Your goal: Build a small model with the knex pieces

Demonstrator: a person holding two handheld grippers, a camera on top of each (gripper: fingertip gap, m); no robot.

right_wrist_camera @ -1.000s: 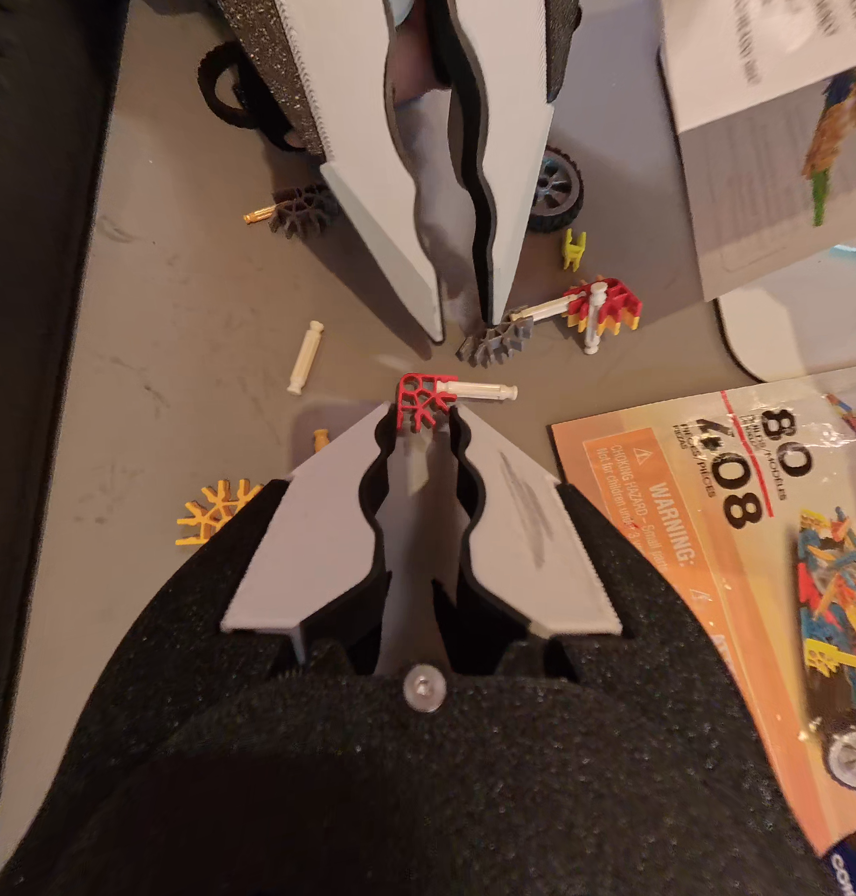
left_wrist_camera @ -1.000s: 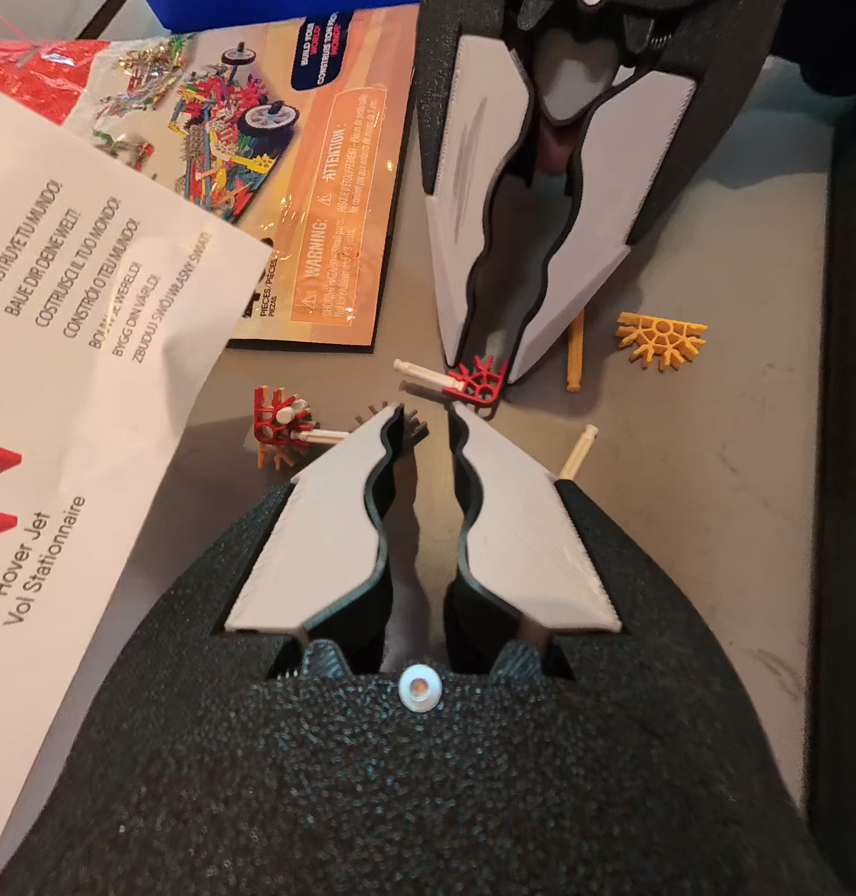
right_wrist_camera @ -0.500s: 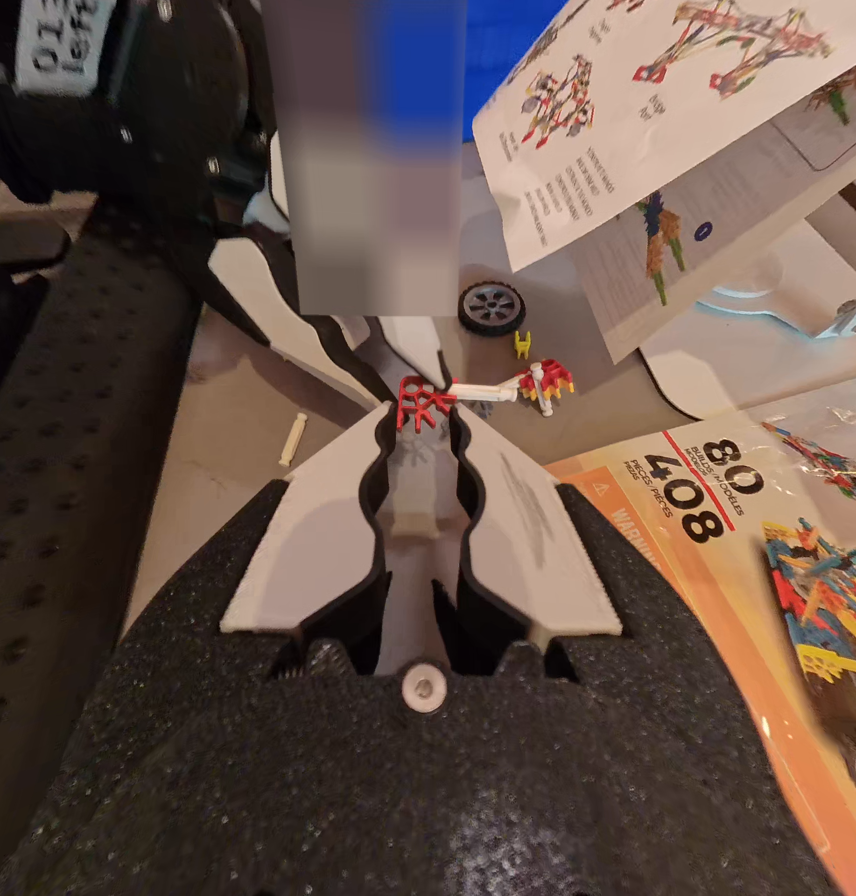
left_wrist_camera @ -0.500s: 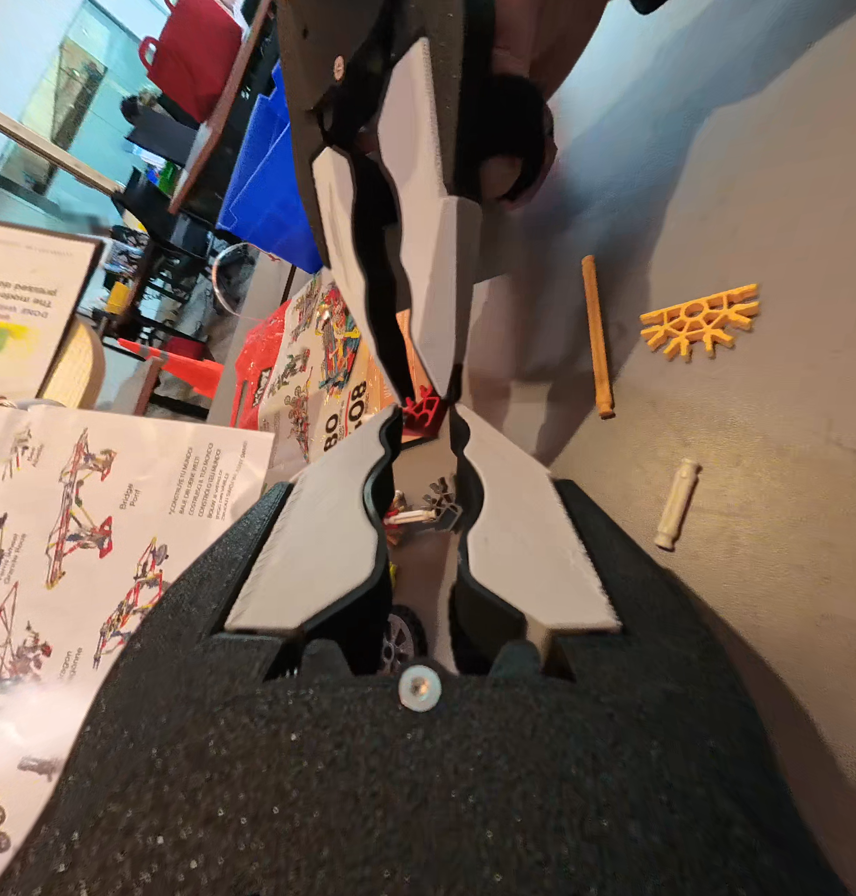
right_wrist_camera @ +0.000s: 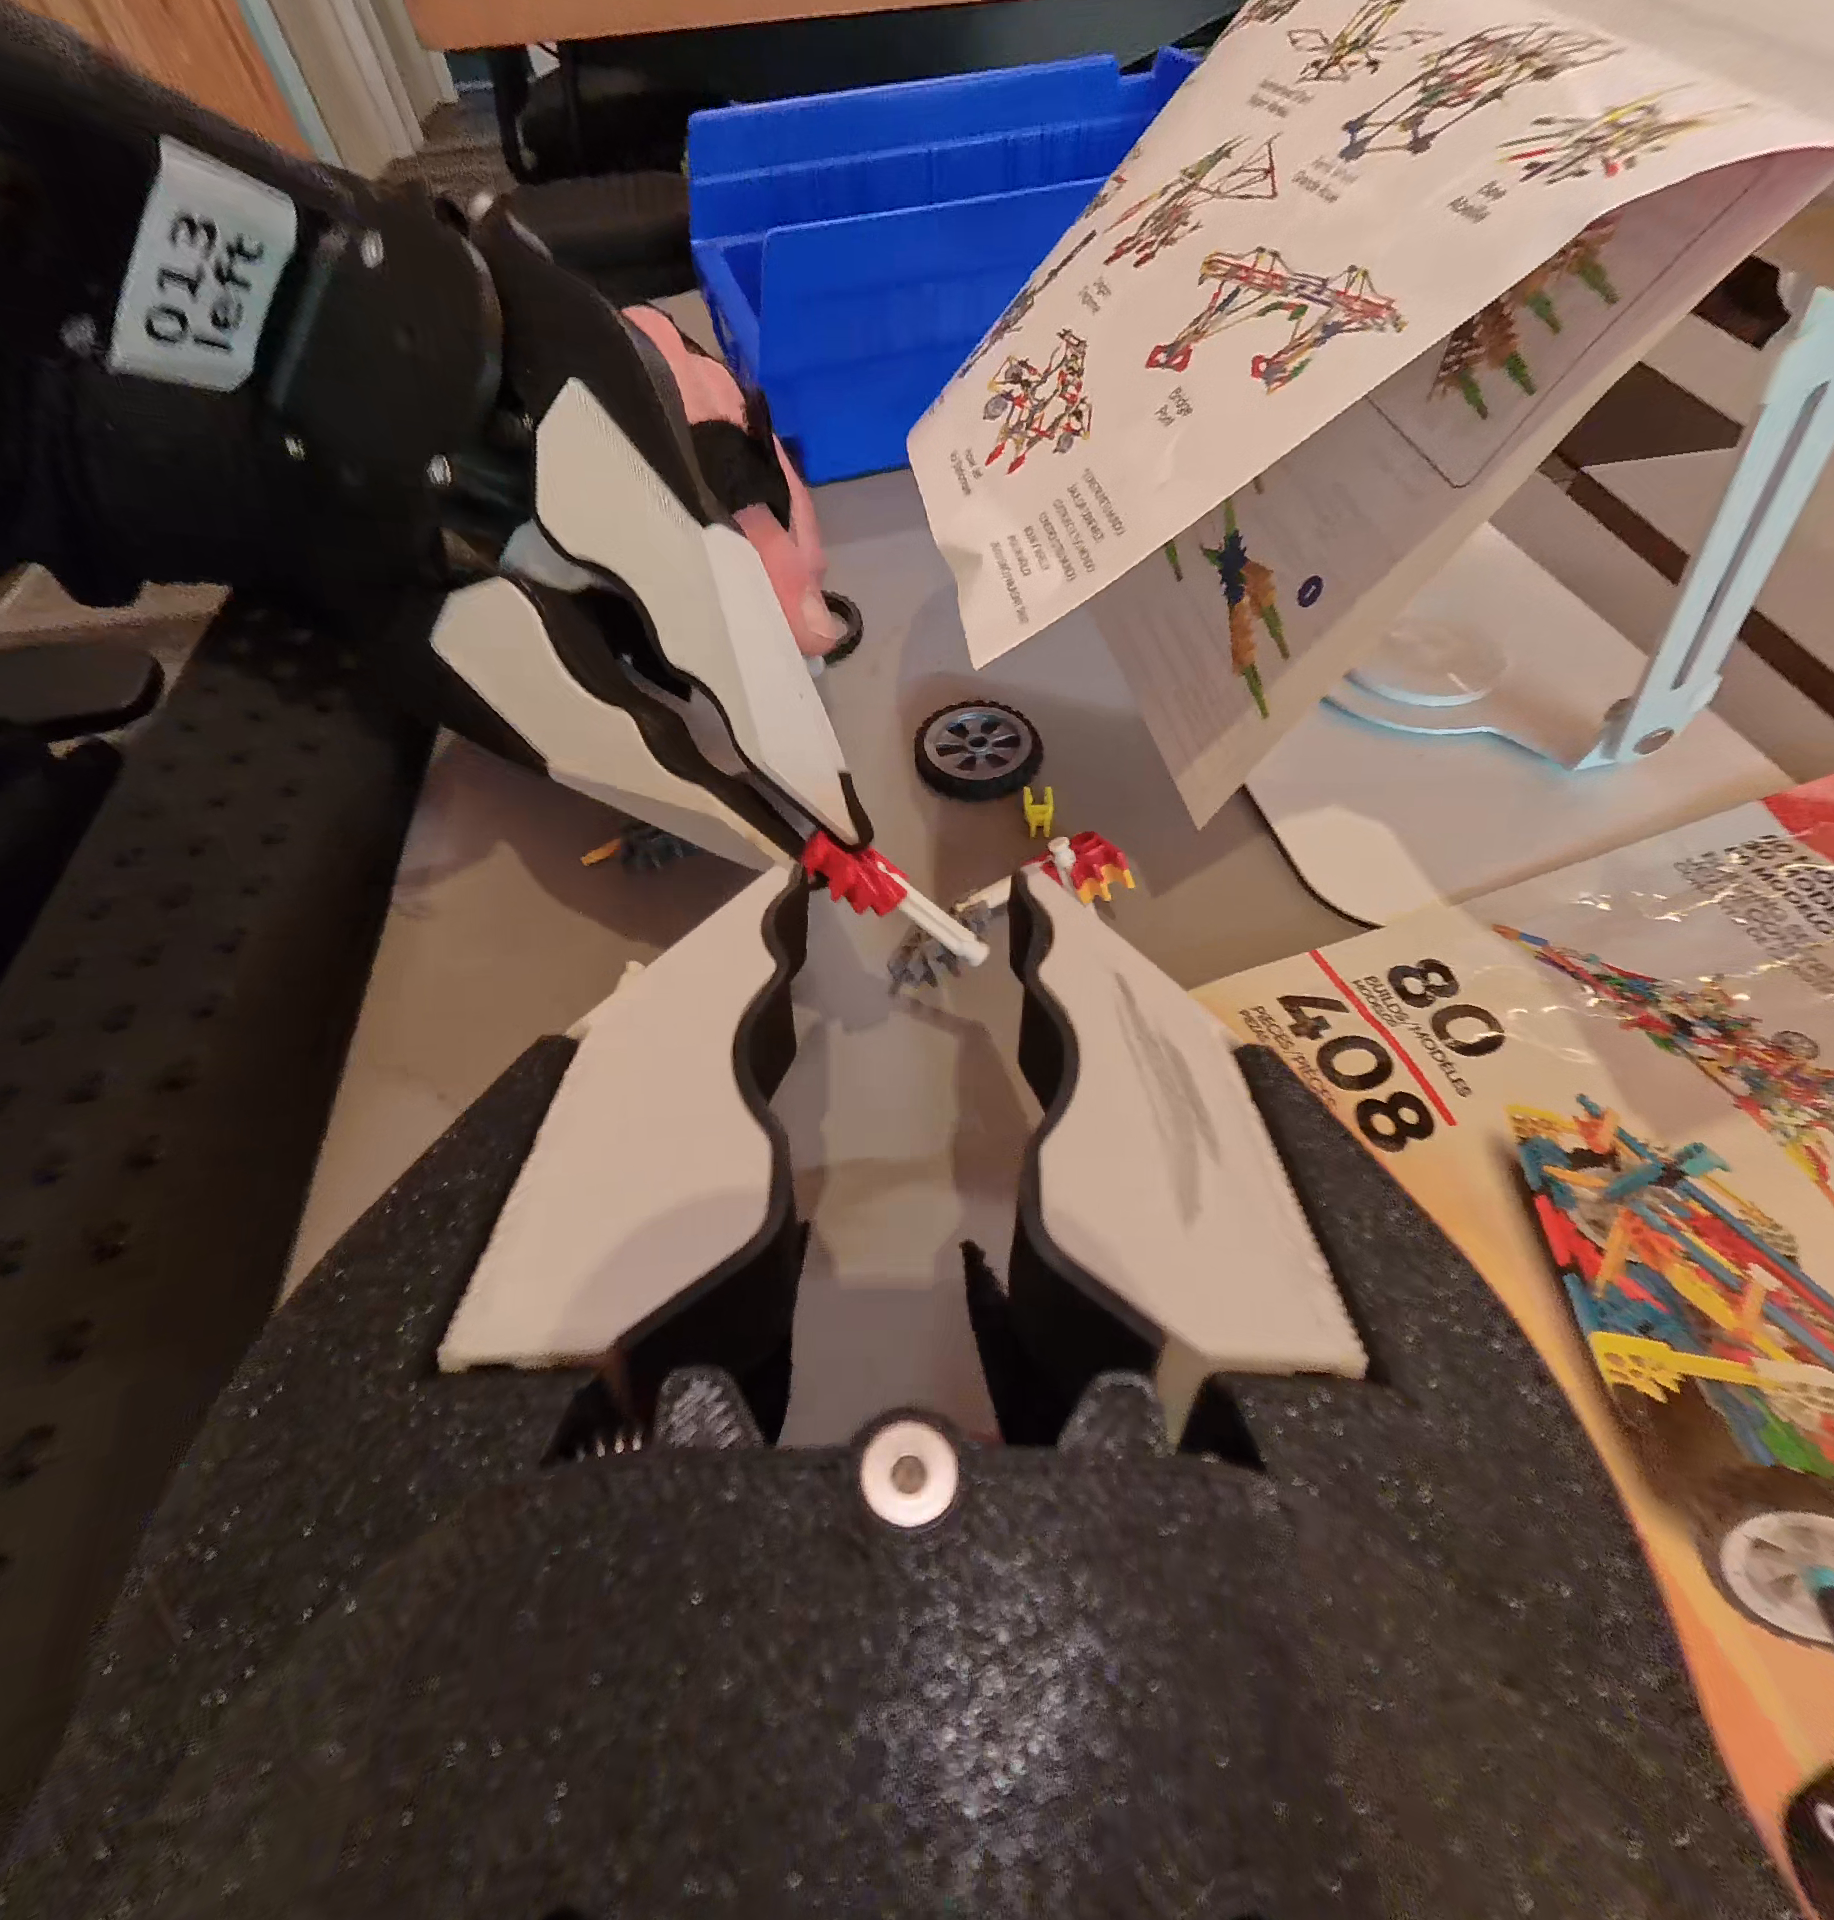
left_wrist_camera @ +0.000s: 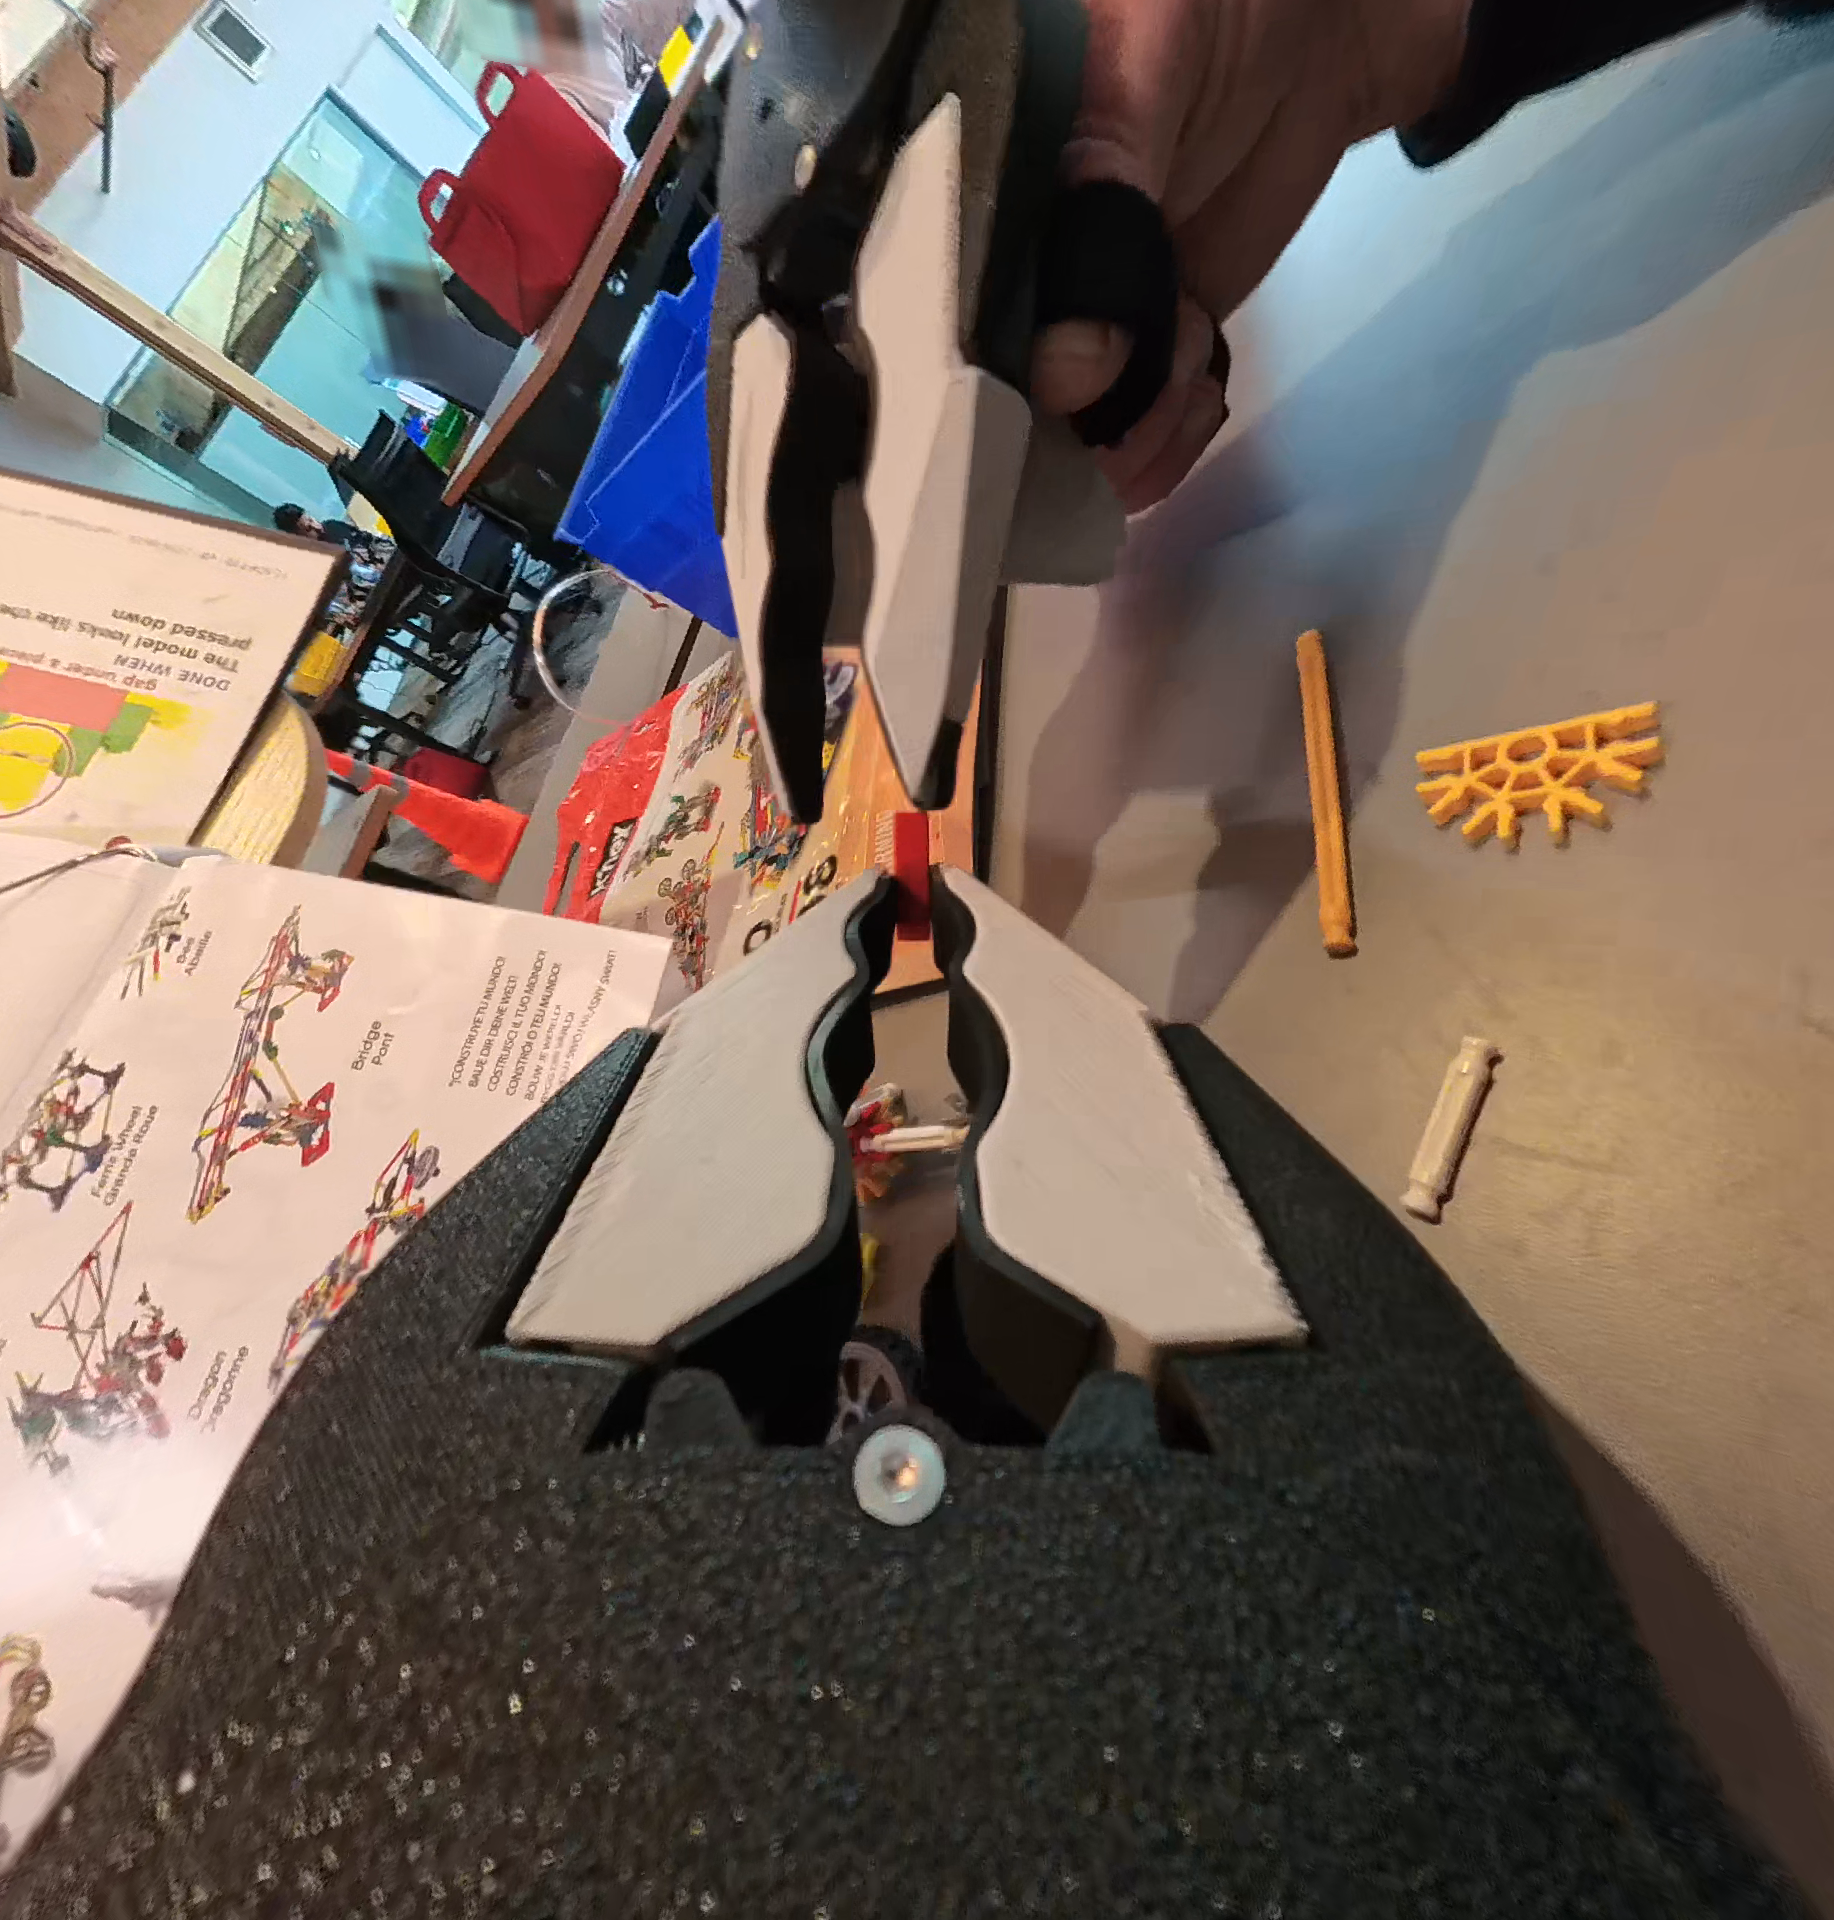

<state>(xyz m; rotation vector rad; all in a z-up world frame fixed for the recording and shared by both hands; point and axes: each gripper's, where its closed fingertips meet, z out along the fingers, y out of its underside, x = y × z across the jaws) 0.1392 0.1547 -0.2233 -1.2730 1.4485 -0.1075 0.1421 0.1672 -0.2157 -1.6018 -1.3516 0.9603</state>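
Observation:
My left gripper (left_wrist_camera: 913, 883) is shut on a small red connector (left_wrist_camera: 911, 852), held in the air above the grey table (left_wrist_camera: 1619, 1039). In the right wrist view the left gripper (right_wrist_camera: 835, 831) comes in from the upper left, pinching the red connector (right_wrist_camera: 851, 868), with a white rod (right_wrist_camera: 939, 925) sticking out of it towards me. My right gripper (right_wrist_camera: 908, 888) is open and empty, its fingertips to either side of the rod without touching it. It also shows in the left wrist view (left_wrist_camera: 866, 805), just above the connector, held by a hand.
On the table lie a yellow fan connector (left_wrist_camera: 1536, 769), a tan rod (left_wrist_camera: 1323, 790), a short white rod (left_wrist_camera: 1448, 1127), a black wheel (right_wrist_camera: 977, 748), a small red-and-yellow assembly (right_wrist_camera: 1095, 868) and a grey gear (right_wrist_camera: 923, 971). An instruction sheet (right_wrist_camera: 1308, 260), an orange box (right_wrist_camera: 1515, 1143) and a blue bin (right_wrist_camera: 892, 239) stand around. Both grippers' tips are close together, under 4 cm apart. The grey gear (right_wrist_camera: 923, 971) sits 8 cm or so from the ends of my left fingers.
The right gripper lifted the red connector with its rod off the table, then opened and let go. The left gripper rose from the table and has closed on the connector.

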